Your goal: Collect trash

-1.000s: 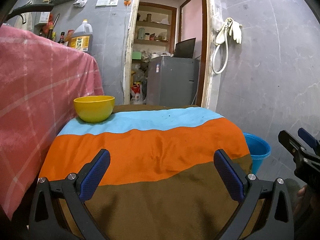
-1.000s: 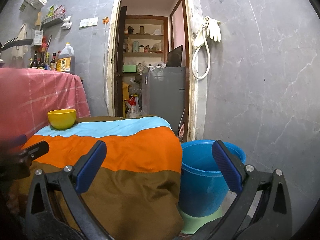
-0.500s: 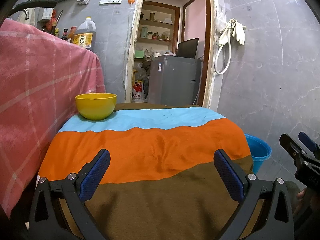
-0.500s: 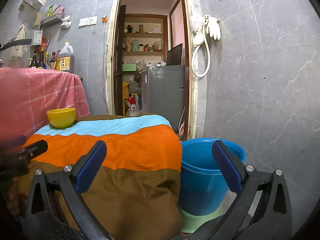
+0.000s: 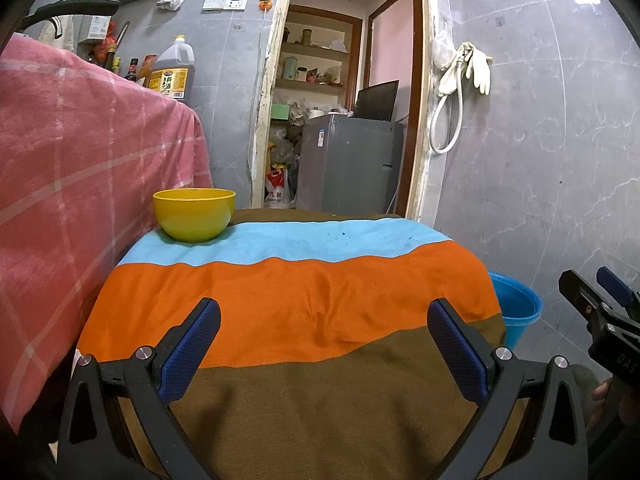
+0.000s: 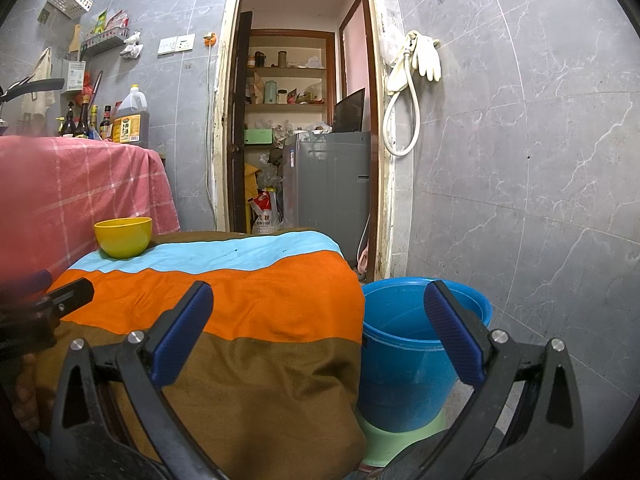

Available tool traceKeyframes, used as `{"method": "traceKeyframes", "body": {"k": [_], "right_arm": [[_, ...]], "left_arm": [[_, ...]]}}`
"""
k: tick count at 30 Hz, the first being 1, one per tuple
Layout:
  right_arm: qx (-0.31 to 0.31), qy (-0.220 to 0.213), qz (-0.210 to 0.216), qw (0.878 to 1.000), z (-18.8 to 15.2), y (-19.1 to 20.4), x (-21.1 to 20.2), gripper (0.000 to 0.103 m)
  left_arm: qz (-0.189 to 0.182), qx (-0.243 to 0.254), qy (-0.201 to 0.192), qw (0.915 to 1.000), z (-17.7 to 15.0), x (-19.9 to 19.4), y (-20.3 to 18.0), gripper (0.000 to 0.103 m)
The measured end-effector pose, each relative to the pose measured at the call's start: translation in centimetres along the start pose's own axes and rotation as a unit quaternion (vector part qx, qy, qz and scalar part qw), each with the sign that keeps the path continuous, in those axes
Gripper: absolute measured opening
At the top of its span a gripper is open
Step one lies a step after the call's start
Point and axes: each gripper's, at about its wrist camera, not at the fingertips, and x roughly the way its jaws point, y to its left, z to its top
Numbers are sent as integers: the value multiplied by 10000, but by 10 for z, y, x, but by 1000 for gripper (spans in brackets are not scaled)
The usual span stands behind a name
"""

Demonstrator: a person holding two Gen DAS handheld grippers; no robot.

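Observation:
A low table under a striped cloth (image 5: pixel 288 292) of blue, orange and brown fills the left wrist view. A yellow bowl (image 5: pixel 194 214) stands at its far left corner on the blue stripe, also seen as the yellow bowl (image 6: pixel 123 237) in the right wrist view. A blue bucket (image 6: pixel 404 344) stands on the floor beside the table's right edge, on a green base. My left gripper (image 5: pixel 324 344) hovers open over the brown stripe, holding nothing. My right gripper (image 6: pixel 320 320) is open and empty, between the table's right edge and the bucket. I see only tiny dark specks (image 5: pixel 340 235) on the cloth.
A taller surface draped in pink checked cloth (image 5: pixel 80 168) rises left of the table, with bottles and an oil jug (image 5: pixel 170 74) on it. Behind the table a doorway opens onto a grey appliance (image 5: pixel 348 164) and shelves. A grey tiled wall (image 6: pixel 520 160) stands to the right.
The left wrist view has shifted slightly, with the pink cloth now nearer the left side. Both grippers stay open and empty; the bowl and bucket have not moved.

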Motion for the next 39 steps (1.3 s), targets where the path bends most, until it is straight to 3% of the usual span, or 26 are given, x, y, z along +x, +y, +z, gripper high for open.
{"method": "traceKeyframes", "body": {"k": [39], "right_arm": [[4, -10, 2, 10000, -1, 0, 0, 103]], "left_arm": [[59, 34, -150, 9999, -1, -6, -7, 102]]}}
